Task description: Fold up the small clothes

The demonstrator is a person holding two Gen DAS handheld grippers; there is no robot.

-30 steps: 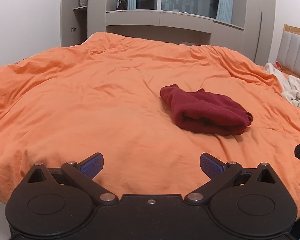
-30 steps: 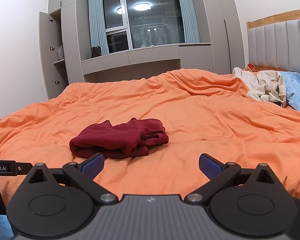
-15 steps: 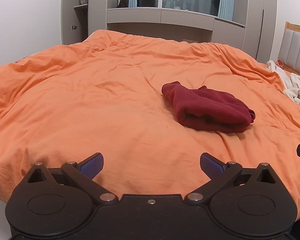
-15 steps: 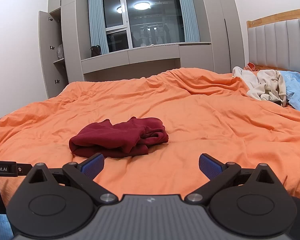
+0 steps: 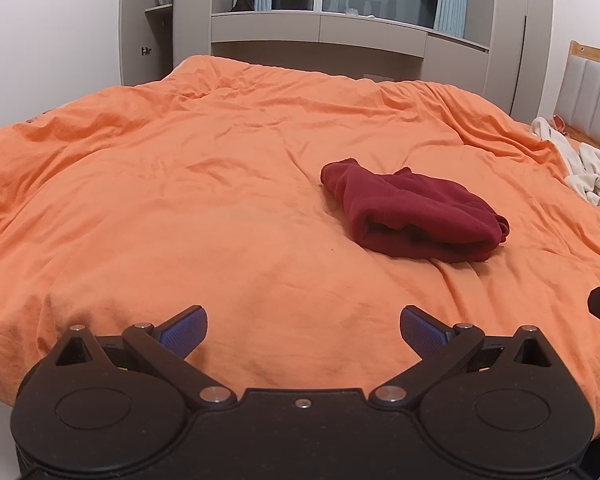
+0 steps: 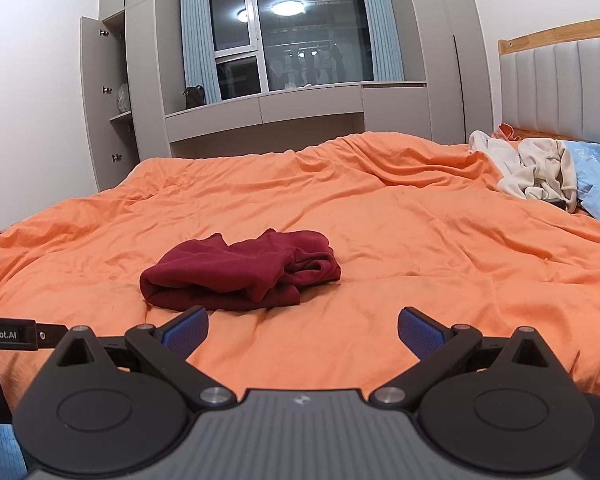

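Left gripper (image 5: 303, 330) wide open, holding nothing, low over the near edge of the bed; right gripper (image 6: 303, 330) same, empty w/ fingers spread. Both well short of the red garment (image 5: 414, 216), which lies bunched on the orange duvet (image 5: 180, 200), ahead-right of the left gripper, ahead-left of the right. Looks like soft, thick fleece: light, floppy, not slippery, prob. sags when lifted. Best grab is a loose corner or hem at the far end, one per gripper. Garment type unclear; layers folded under are hidden. Pale clothes (image 6: 532, 172) by the headboard are partly cut off.
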